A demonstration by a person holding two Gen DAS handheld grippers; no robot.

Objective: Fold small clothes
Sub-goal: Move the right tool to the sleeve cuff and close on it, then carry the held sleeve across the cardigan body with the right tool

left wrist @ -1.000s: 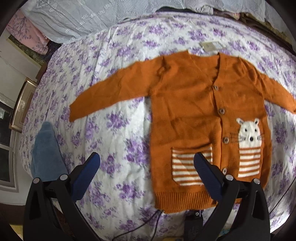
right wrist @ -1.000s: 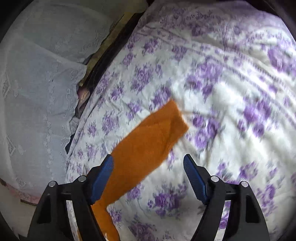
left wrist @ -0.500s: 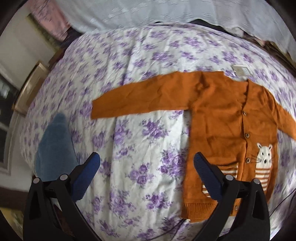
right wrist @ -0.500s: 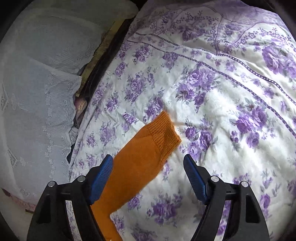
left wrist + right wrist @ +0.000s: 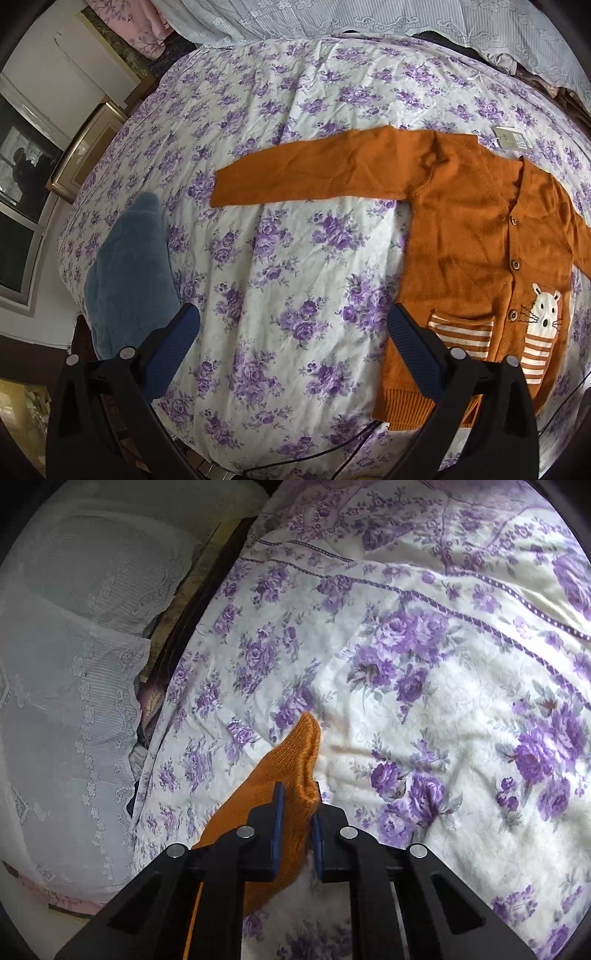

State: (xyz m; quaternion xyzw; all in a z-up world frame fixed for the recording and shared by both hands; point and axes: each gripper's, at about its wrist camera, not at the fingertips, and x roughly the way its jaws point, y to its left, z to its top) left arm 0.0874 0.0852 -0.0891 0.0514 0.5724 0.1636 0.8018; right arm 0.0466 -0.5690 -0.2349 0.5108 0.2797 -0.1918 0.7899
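The orange cardigan (image 5: 476, 236) lies flat on the bed (image 5: 295, 110). The right gripper (image 5: 295, 819) is closing on one sleeve cuff (image 5: 295, 760); the left gripper (image 5: 291, 343) hovers wide and empty, the other sleeve (image 5: 317, 170) stretching crosswise ahead.

small paper tag (image 5: 511, 140) at the orange cardigan's (image 5: 480, 236) collar, tiny print on it too small to read, no other words
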